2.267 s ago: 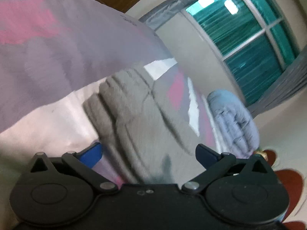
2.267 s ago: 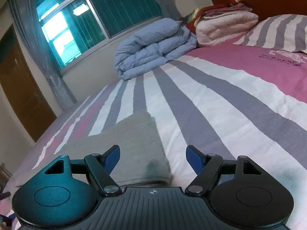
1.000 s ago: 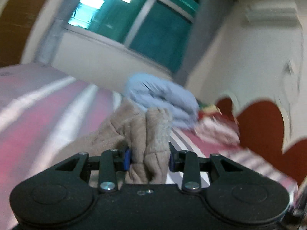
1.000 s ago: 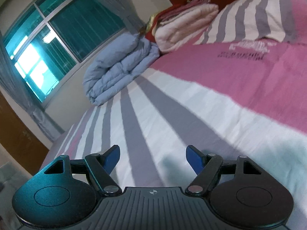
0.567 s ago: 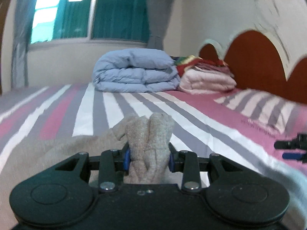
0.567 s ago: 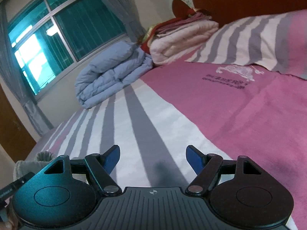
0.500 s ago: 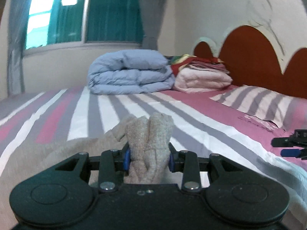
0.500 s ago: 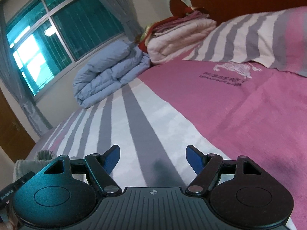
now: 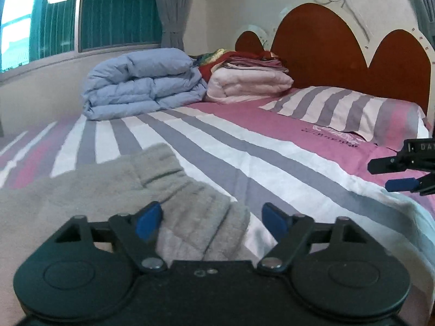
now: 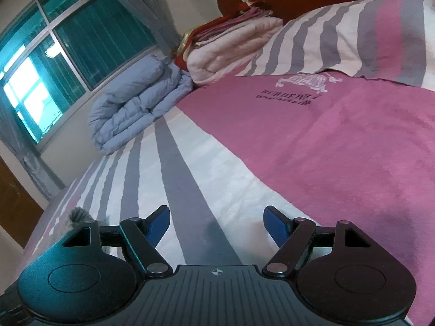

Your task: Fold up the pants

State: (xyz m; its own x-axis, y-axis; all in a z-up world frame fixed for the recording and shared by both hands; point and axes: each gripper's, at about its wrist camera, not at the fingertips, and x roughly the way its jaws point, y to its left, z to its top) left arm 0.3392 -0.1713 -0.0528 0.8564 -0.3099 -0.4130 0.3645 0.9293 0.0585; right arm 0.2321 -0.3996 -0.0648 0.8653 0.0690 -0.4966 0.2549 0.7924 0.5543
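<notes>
Grey knit pants [image 9: 174, 190] lie on a bedsheet striped pink, white and grey [image 9: 244, 146]; the rectangular pillow [image 9: 353, 108] carries the same three colours. Pale blue folded duvet [image 9: 141, 84], pinkish-white folded quilt [image 9: 247, 81] (red and multicoloured cloth on top), red-brown scalloped wooden headboard [image 9: 326, 46], grey curtain [image 9: 168, 8], teal-tinted window [image 9: 117, 8]. Left gripper [image 9: 212, 218] and right gripper [image 10: 217, 221]: black bodies, blue finger pads.

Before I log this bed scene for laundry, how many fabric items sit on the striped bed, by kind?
Grey pants: 1
Blue comforter: 1
Pillow: 1
White folded quilt: 1
Smaller folded textiles stacked above it: count unclear
Total clearly countable: 4
</notes>
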